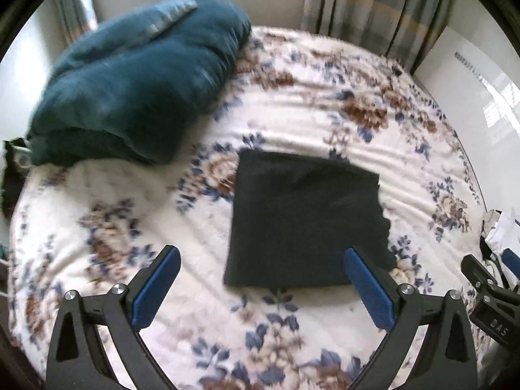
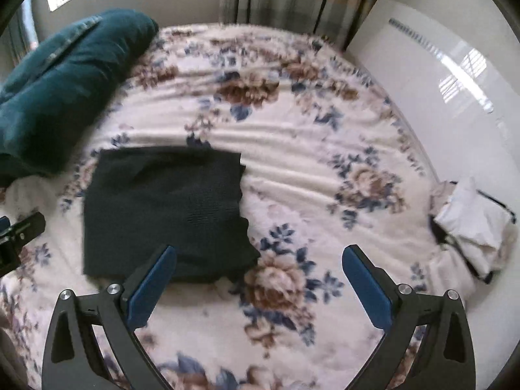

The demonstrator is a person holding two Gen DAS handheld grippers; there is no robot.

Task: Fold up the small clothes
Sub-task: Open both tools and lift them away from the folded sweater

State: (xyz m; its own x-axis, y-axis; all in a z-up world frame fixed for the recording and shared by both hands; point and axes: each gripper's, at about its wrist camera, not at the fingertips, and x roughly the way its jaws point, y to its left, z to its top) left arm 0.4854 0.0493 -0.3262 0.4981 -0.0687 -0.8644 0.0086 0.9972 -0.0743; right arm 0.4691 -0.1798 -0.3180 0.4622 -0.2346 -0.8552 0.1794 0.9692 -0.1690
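A dark folded garment [image 1: 305,217] lies flat as a rough square on the floral bedspread [image 1: 292,104]; in the right wrist view the same dark garment [image 2: 162,211] is left of centre. My left gripper [image 1: 261,255] hangs above the garment's near edge, open, with nothing between its blue pads. My right gripper [image 2: 260,253] is open and empty too, above the garment's near right corner and the bedspread [image 2: 325,130]. The right gripper's black frame [image 1: 487,292] shows at the right edge of the left wrist view.
A teal folded blanket [image 1: 136,84] is heaped at the back left of the bed. White clothes [image 2: 471,224] lie at the bed's right edge. Striped curtains [image 1: 373,3] hang behind the bed, and a glossy white floor [image 2: 455,65] is on the right.
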